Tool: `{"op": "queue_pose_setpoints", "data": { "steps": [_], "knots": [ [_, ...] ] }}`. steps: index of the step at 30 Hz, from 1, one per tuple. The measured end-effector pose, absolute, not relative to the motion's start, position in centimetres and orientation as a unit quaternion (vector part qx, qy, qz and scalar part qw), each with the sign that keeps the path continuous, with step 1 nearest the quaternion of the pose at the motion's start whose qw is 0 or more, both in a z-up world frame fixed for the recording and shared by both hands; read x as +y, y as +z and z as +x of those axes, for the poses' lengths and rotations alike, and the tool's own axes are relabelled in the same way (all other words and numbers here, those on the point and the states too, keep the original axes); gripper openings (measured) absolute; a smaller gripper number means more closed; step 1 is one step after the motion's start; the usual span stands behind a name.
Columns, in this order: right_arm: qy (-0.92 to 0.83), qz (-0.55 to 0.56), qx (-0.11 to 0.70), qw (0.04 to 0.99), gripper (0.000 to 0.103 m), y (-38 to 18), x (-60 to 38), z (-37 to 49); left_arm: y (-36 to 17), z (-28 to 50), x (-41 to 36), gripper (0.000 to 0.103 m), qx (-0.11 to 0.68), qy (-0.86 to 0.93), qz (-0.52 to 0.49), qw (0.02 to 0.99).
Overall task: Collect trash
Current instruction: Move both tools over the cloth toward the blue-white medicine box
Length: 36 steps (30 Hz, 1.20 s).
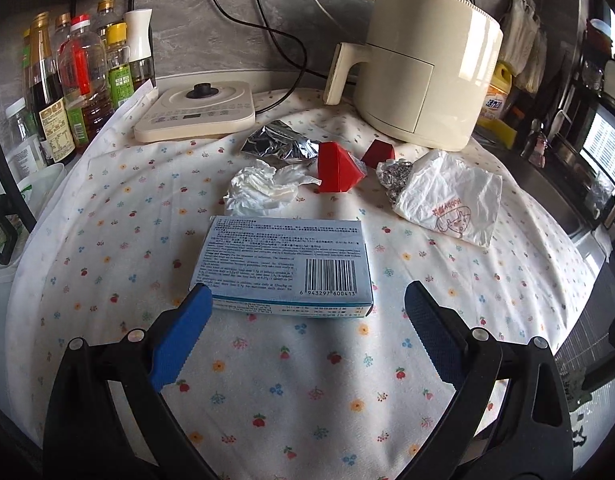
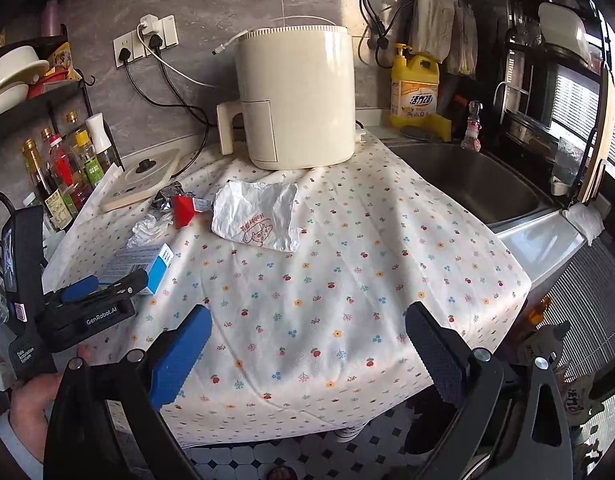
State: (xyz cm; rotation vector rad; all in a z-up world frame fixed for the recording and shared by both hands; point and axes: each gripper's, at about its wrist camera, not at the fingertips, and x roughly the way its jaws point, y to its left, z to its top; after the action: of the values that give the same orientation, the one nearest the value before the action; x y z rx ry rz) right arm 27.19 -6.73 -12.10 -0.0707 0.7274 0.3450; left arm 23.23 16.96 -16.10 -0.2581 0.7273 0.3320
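Fingers of the left gripper (image 1: pixel 307 324) spread wide around the blue medicine box (image 1: pixel 285 264) on the floral cloth (image 1: pixel 107 220), ready to close; the right gripper (image 2: pixel 307 340) hovers open and empty.

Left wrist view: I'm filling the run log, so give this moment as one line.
left gripper: open, straddling blue box | right gripper: open, empty | crumpled tissue, white bag: uncollected
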Motion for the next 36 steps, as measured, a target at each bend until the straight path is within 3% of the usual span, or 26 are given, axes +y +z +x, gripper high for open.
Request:
{"op": "queue_pose_setpoints", "data": {
  "steps": [18,30,36],
  "knots": [
    [0.166,-0.04,0.372,0.912,0.095,-14.0,-3.7,29.6,-16.9,24.7,22.1,0.096,0.349,0.175,-0.164,0.906],
    [0.182,-0.043,0.38,0.906,0.095,-14.9,-1.2,30.6,-17.4,25.2,21.6,0.096,0.356,0.144,-0.169,0.908],
    [0.169,-0.039,0.379,0.909,0.095,-14.8,-2.9,29.5,-17.7,24.7,19.6,0.087,0.359,0.125,-0.174,0.908]
  ]
}}
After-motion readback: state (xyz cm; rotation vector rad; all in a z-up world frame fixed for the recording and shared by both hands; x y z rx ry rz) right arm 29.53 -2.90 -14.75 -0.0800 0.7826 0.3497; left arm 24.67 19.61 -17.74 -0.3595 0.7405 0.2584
